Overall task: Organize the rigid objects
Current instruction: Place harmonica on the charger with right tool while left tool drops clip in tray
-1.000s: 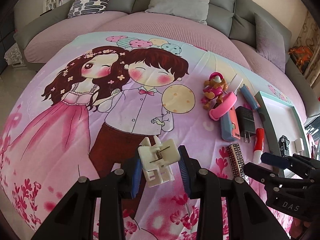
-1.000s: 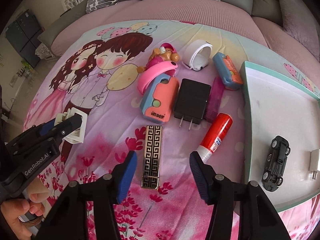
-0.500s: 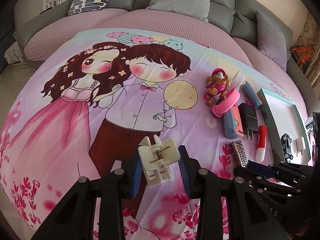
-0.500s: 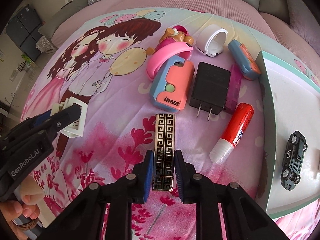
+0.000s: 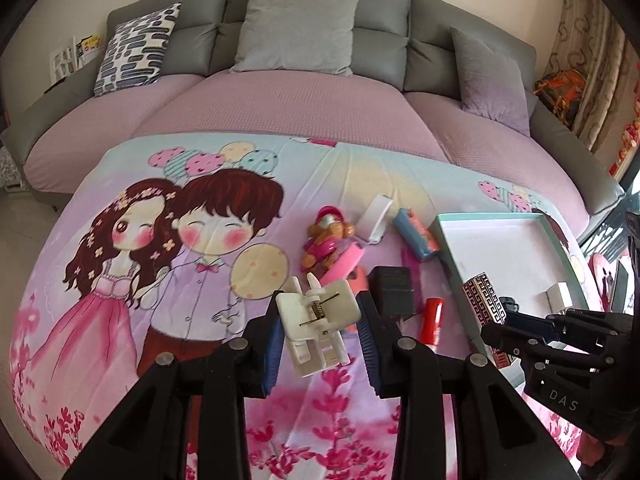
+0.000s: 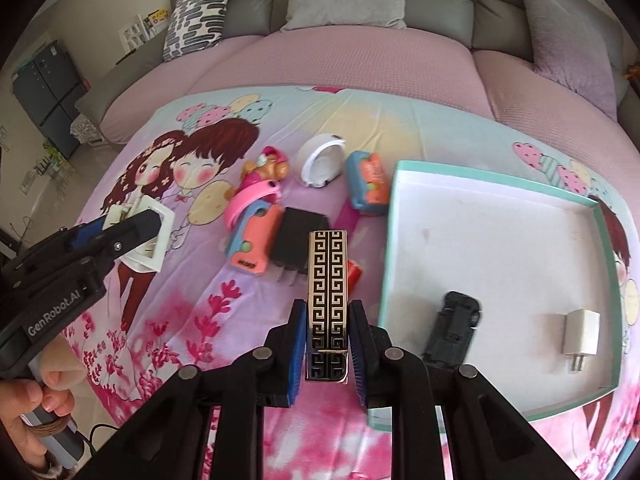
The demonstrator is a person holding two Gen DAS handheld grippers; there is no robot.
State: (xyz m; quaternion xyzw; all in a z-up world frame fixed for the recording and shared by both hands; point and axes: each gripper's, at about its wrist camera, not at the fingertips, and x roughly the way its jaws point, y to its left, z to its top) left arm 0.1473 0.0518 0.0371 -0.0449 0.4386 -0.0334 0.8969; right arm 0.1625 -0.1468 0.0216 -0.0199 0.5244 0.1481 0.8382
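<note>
Right gripper (image 6: 326, 354): pads clamped on the near end of a black-and-gold patterned bar (image 6: 327, 286), which is lifted clear of the printed bedsheet (image 6: 208, 320) and juts forward. Beyond its far end: black charger (image 6: 298, 236), red tube (image 6: 354, 274). To its right: teal-rimmed tray (image 6: 386, 264) holding a black toy car (image 6: 454, 328) and a white plug (image 6: 580, 332).

Left gripper (image 5: 318, 344): jaws part closed, gripping a white spring clip (image 5: 316, 324) by its sides, held aloft.
</note>
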